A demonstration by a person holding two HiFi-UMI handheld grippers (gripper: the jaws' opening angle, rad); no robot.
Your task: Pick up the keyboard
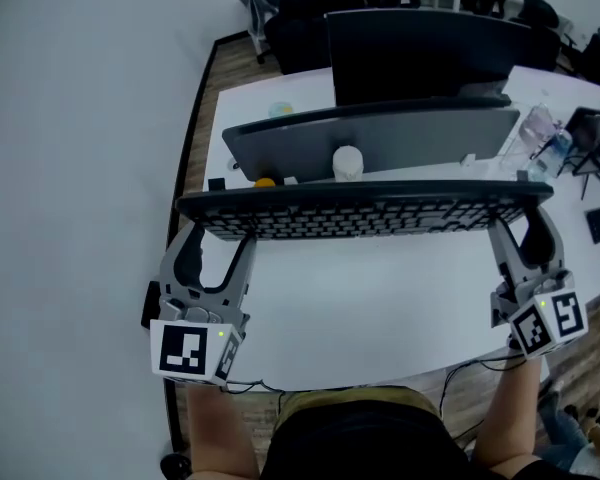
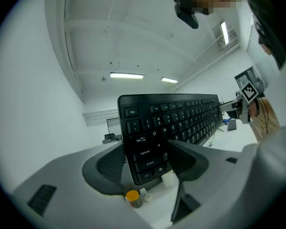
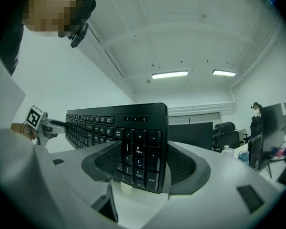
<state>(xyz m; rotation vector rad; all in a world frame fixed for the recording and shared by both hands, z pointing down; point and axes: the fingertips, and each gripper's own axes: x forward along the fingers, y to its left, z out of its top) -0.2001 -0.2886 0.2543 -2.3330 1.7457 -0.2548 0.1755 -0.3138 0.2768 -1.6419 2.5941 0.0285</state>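
A long black keyboard (image 1: 360,213) hangs level above the white table (image 1: 360,308), held at both ends. My left gripper (image 1: 215,233) is shut on its left end, and in the left gripper view the jaws clamp the keyboard (image 2: 171,118) near the Caps Lock and Shift keys, around the left gripper (image 2: 148,156). My right gripper (image 1: 515,218) is shut on the right end. In the right gripper view the keyboard's (image 3: 133,132) number pad sits between the jaws of the right gripper (image 3: 143,161). The other gripper shows at the far end in each gripper view.
Behind the keyboard stand a grey panel (image 1: 380,138), a dark monitor (image 1: 420,53), a white jar (image 1: 347,162) and a small yellow-capped bottle (image 1: 266,181). Clear bottles (image 1: 540,128) and dark gear sit at the table's right. Office chairs stand at the back.
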